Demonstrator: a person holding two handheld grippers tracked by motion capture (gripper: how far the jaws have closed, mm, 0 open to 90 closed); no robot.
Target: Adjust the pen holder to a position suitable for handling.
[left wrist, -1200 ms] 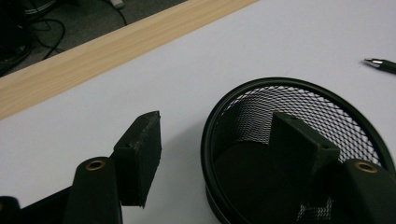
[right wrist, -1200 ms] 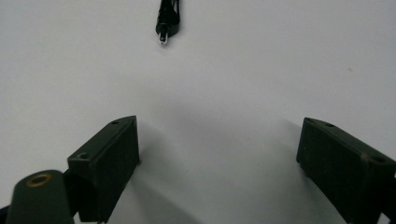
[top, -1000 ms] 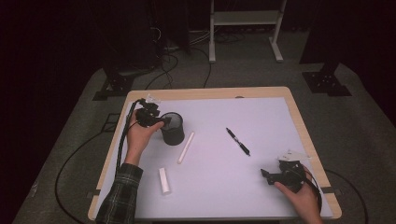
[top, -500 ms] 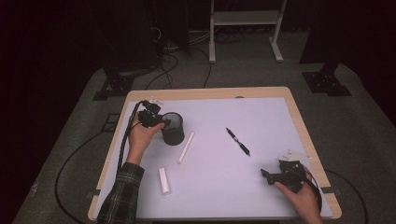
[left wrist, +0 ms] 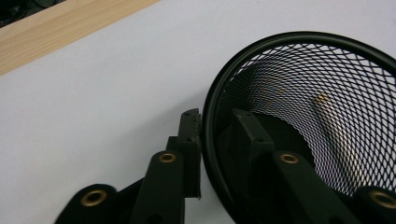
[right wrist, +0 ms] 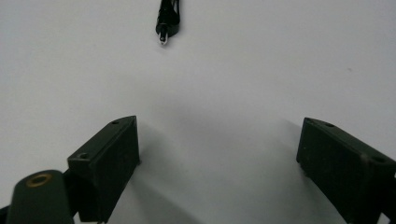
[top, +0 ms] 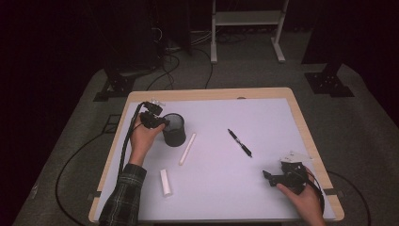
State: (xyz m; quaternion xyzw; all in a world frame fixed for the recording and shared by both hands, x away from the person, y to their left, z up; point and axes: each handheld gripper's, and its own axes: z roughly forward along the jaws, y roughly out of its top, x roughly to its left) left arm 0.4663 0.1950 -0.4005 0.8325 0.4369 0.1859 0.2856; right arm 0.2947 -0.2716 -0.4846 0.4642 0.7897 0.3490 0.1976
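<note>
A black mesh cup stands upright at the table's left. My left gripper is at its left rim. In the left gripper view the gripper has one jaw outside the mesh cup and one inside, with the wall pinched between them; the jaws have just been closing. A black pen lies at mid-table. My right gripper rests near the front right corner, and its jaws stand wide apart with nothing between them. In the right gripper view the gripper points at the pen, which lies farther off.
A long white stick lies just right of the cup. A shorter white stick lies nearer the front. The white table top has a wooden rim. Cables trail off the left edge to the dark floor.
The left gripper's jaws have drawn together on the cup's rim. Both hands, the cup, the pen and the sticks lie where they were.
</note>
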